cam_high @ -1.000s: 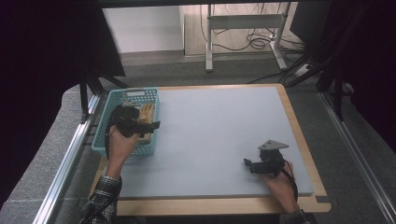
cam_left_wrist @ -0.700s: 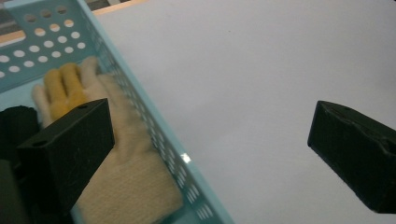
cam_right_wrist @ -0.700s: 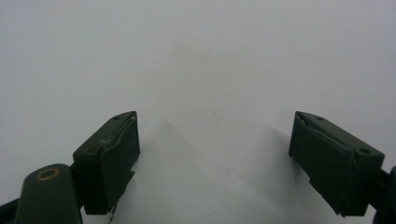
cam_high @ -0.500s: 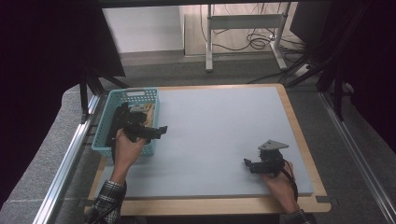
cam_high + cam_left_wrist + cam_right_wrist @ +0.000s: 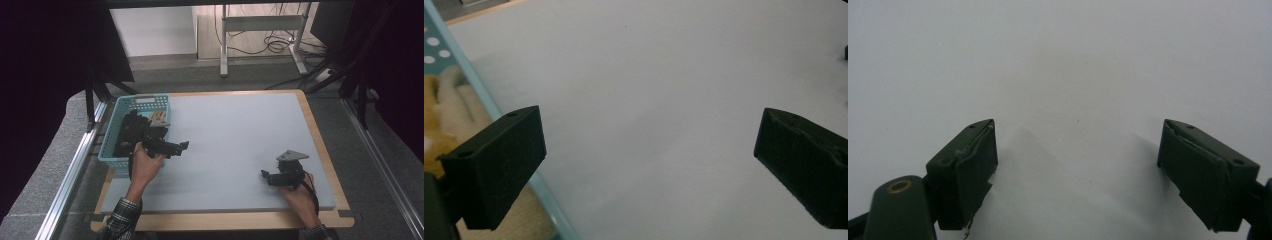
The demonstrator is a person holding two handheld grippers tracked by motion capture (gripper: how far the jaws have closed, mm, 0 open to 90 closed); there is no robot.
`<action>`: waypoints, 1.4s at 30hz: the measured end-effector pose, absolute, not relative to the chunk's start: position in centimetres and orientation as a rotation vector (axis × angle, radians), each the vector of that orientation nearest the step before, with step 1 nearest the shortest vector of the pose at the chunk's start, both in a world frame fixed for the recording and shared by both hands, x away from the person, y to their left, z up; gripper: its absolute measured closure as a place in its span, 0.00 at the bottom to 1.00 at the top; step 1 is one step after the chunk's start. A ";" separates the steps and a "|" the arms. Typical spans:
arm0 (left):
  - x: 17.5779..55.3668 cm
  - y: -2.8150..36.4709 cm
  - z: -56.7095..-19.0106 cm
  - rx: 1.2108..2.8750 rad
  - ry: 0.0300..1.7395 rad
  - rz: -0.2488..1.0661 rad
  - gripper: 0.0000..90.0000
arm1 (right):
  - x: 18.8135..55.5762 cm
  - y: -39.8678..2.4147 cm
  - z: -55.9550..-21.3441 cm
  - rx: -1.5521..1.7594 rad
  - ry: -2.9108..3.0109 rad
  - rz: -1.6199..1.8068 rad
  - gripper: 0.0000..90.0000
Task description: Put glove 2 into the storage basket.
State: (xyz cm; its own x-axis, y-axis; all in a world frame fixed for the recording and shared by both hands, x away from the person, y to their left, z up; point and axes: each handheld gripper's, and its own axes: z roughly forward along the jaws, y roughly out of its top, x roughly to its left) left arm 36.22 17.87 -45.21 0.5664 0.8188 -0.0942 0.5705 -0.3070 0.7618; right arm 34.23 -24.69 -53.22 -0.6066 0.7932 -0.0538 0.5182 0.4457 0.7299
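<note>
Teal basket [image 5: 121, 146]: at the table's [image 5: 235, 130] left edge, holding dark items and a pale, possibly woolly, thing [image 5: 449, 107]. Left gripper [image 5: 183, 145]: jaws wide apart, empty, just beside the basket's right wall. Right gripper [image 5: 263, 174]: jaws wide apart, empty, near the front right corner.

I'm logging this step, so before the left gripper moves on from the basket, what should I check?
1. Left gripper jaws open, nothing between them: ok.
2. Right gripper open, empty, over bare mat: ok.
3. Left gripper outside the teal basket, beside its rim: ok.
4. Cream fabric lies inside the basket: ok.
5. Grey mat ahead free of obstacles: ok.
6. What the dark items in the basket are: cannot tell.
</note>
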 end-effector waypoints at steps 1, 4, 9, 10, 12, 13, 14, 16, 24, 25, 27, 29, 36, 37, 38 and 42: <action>36.1 17.7 -45.3 2.016 1.109 0.400 0.01 | 34.2 -24.7 -53.2 1.109 2.313 0.968 0.17; 35.9 17.1 -45.6 2.019 1.095 0.390 0.01 | 34.2 -24.7 -53.2 1.109 2.313 0.968 0.17; 35.5 16.0 -45.8 2.024 1.063 0.373 0.01 | 34.2 -24.7 -53.2 1.109 2.313 0.968 0.17; 35.5 15.8 -45.8 2.028 1.049 0.371 0.01 | 34.2 -24.7 -53.2 1.111 2.313 0.968 0.17; 35.3 15.3 -45.8 2.026 1.034 0.369 0.01 | 34.2 -24.7 -53.2 1.109 2.313 0.968 0.17; 35.2 15.0 -45.8 2.025 1.030 0.365 0.01 | 34.2 -24.7 -53.2 1.109 2.313 0.968 0.17; 35.1 14.8 -45.8 2.029 1.019 0.362 0.01 | 34.2 -24.7 -53.2 1.109 2.313 0.968 0.17; 34.9 14.3 -45.9 2.030 1.004 0.356 0.01 | 34.2 -24.7 -53.2 1.107 2.314 0.968 0.17; 34.0 12.4 -46.7 2.054 0.943 0.336 0.00 | 34.2 -24.7 -53.2 1.110 2.313 0.969 0.17; 33.9 12.1 -46.8 2.056 0.939 0.334 0.00 | 34.2 -24.7 -53.2 1.109 2.313 0.968 0.17; 33.6 11.7 -47.1 2.070 0.927 0.339 0.00 | 34.2 -24.7 -53.2 1.110 2.313 0.969 0.17; 33.5 11.3 -47.4 2.080 0.918 0.341 0.00 | 34.2 -24.7 -53.2 1.111 2.313 0.969 0.17; 32.9 10.3 -49.0 2.094 0.901 0.306 0.00 | 34.2 -24.7 -53.2 1.111 2.313 0.968 0.17; 32.8 10.2 -49.2 2.099 0.898 0.301 0.00 | 34.2 -24.7 -53.2 1.109 2.313 0.968 0.17; 32.8 10.0 -49.5 2.105 0.899 0.298 0.00 | 34.2 -24.7 -53.2 1.110 2.313 0.969 0.17; 32.6 9.6 -50.6 2.123 0.898 0.283 0.00 | 34.2 -24.7 -53.2 1.109 2.313 0.969 0.17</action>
